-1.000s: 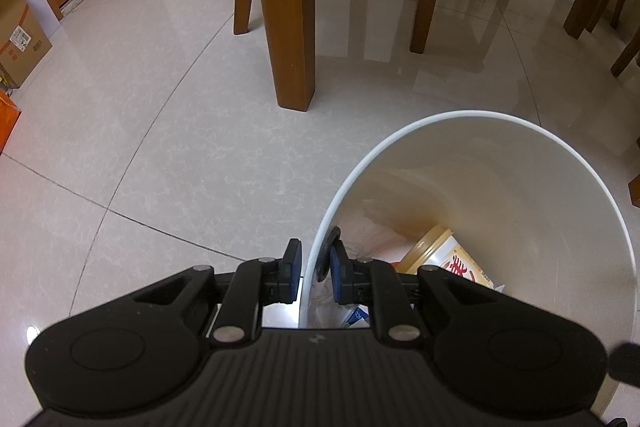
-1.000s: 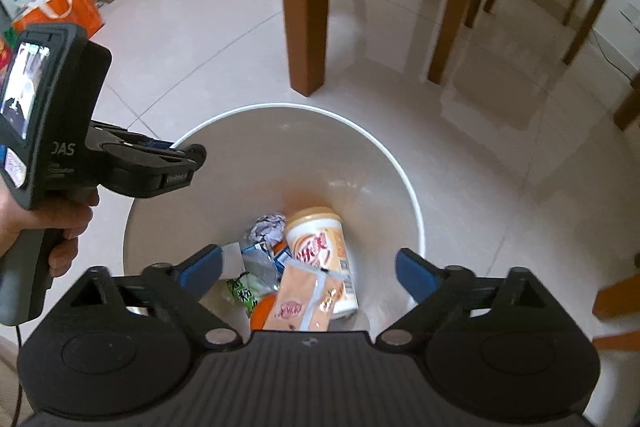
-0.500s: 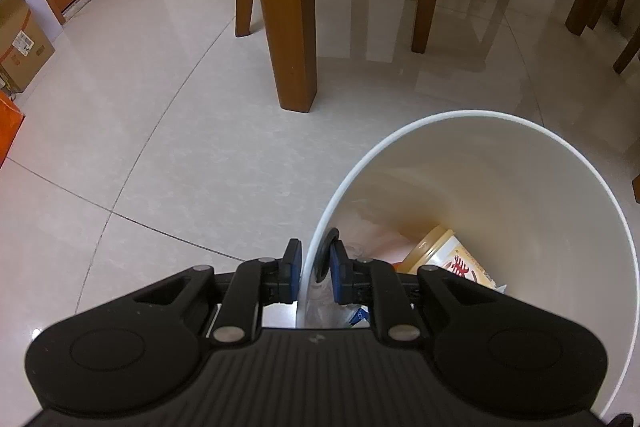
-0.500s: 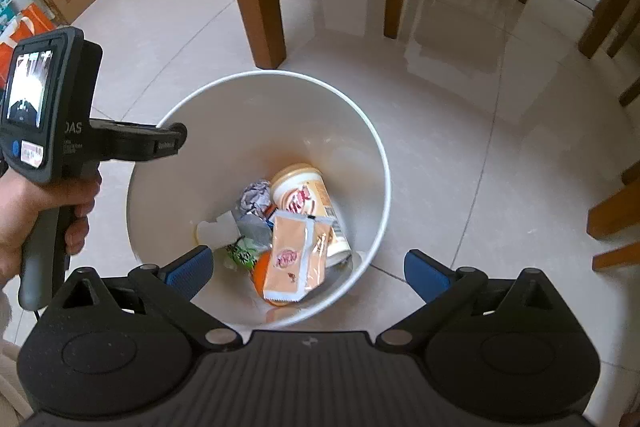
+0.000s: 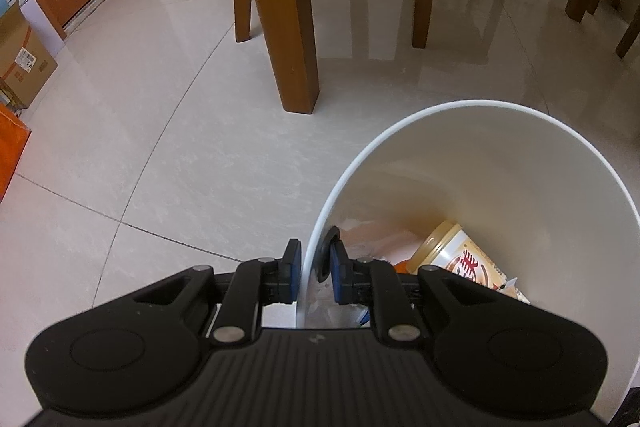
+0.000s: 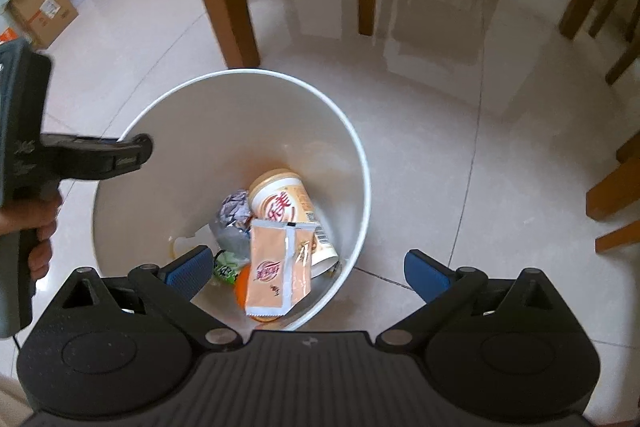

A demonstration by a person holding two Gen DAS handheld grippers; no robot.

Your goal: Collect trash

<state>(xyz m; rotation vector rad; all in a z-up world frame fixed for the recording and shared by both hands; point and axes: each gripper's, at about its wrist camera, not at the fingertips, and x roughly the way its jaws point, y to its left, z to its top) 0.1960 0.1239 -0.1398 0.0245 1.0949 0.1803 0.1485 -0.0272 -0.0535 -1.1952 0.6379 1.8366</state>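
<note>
Left gripper (image 5: 311,269) clamps the bin (image 5: 400,123) rim, jaws narrow on its wall; right gripper (image 6: 306,269) hangs above, jaws wide and empty; cup (image 6: 288,205), sachet (image 6: 276,267) and wrappers lie inside. Judged: drop done; next, locate further trash on the floor (image 6: 460,147).

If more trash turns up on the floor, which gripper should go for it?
Right. The right gripper is open and empty, while the left gripper is clamped on the white bin's rim.
</note>
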